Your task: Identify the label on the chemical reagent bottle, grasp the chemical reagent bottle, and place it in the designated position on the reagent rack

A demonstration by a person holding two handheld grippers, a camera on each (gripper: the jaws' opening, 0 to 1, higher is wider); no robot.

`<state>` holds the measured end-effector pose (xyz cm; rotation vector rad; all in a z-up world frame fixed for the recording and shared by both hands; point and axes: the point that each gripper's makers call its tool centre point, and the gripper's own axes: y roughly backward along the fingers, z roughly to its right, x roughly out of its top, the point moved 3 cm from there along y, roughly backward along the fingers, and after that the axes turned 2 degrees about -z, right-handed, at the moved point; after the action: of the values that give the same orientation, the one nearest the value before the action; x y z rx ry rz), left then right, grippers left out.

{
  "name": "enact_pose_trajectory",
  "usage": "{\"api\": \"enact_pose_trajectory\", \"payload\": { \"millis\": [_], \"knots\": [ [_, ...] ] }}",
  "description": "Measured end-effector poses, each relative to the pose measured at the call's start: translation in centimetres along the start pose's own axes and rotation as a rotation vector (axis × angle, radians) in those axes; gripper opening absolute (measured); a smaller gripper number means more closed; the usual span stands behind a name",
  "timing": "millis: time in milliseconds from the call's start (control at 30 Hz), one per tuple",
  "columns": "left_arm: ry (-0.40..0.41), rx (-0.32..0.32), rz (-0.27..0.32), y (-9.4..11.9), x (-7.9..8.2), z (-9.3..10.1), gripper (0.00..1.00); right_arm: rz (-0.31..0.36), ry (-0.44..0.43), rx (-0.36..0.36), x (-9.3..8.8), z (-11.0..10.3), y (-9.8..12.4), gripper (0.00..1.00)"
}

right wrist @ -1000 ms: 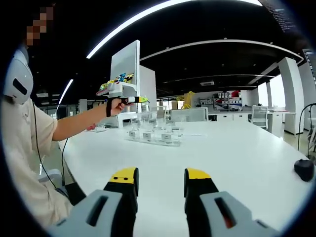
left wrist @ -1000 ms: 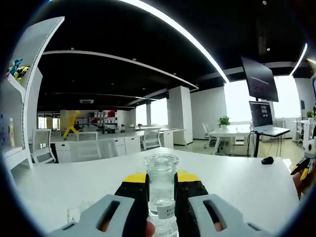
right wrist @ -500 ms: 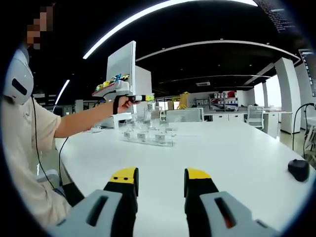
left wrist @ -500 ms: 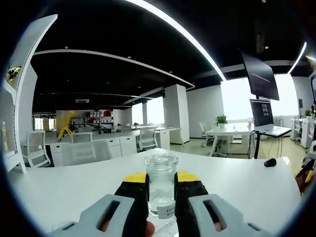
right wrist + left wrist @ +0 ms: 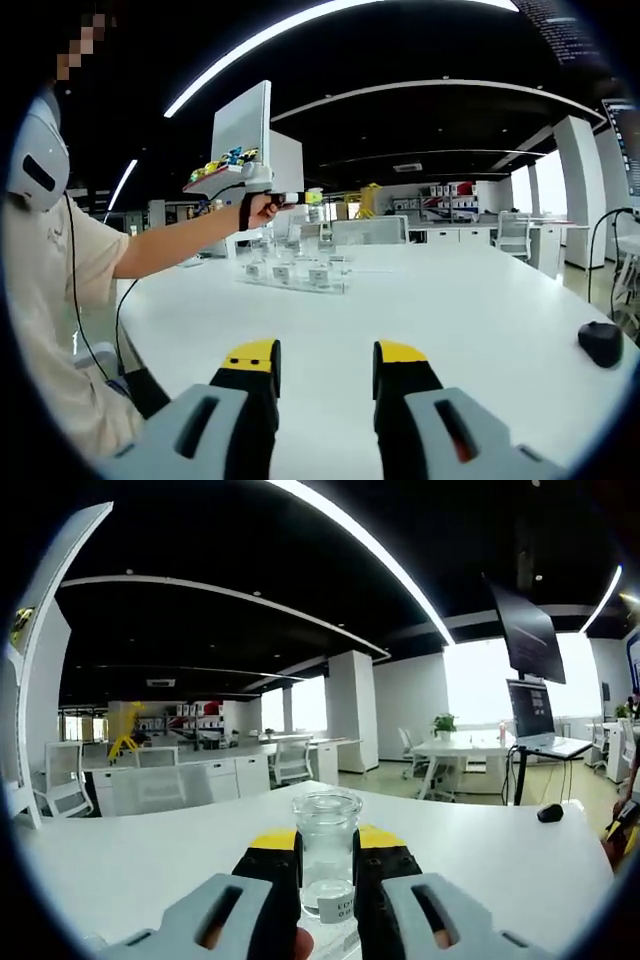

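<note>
We have the reagent bottle (image 5: 326,855) clamped in the left gripper (image 5: 327,865), lifted off the table (image 5: 480,850). Right gripper (image 5: 326,380) hangs agape, empty. Next we'd lower the bottle into its slot on the reagent rack (image 5: 292,277).

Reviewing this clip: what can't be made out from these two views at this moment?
- Label on the glass bottle, left gripper view: too small, partly hidden by the left hand-held gripper shut on it.
- Bottle's base, left gripper view: cut off by the bottom edge.
- Labels on the rack, right gripper view: too far away to read.
- Right hand-held gripper is open and empty; the table under it is hidden.
</note>
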<state>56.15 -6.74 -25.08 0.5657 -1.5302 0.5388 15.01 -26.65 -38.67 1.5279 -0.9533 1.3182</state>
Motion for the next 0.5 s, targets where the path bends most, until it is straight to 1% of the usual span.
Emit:
{"api": "enact_pose_trajectory", "payload": {
  "millis": [300,500],
  "knots": [
    [-0.002,-0.002,0.000,-0.7,0.0,-0.3,0.18,-0.005,0.005,0.000,0.2,-0.2,-0.3,0.37],
    [-0.002,-0.003,-0.002,-1.3,-0.4,-0.3,0.18,-0.010,0.010,0.001,0.3,-0.3,-0.4,0.37]
  ]
}}
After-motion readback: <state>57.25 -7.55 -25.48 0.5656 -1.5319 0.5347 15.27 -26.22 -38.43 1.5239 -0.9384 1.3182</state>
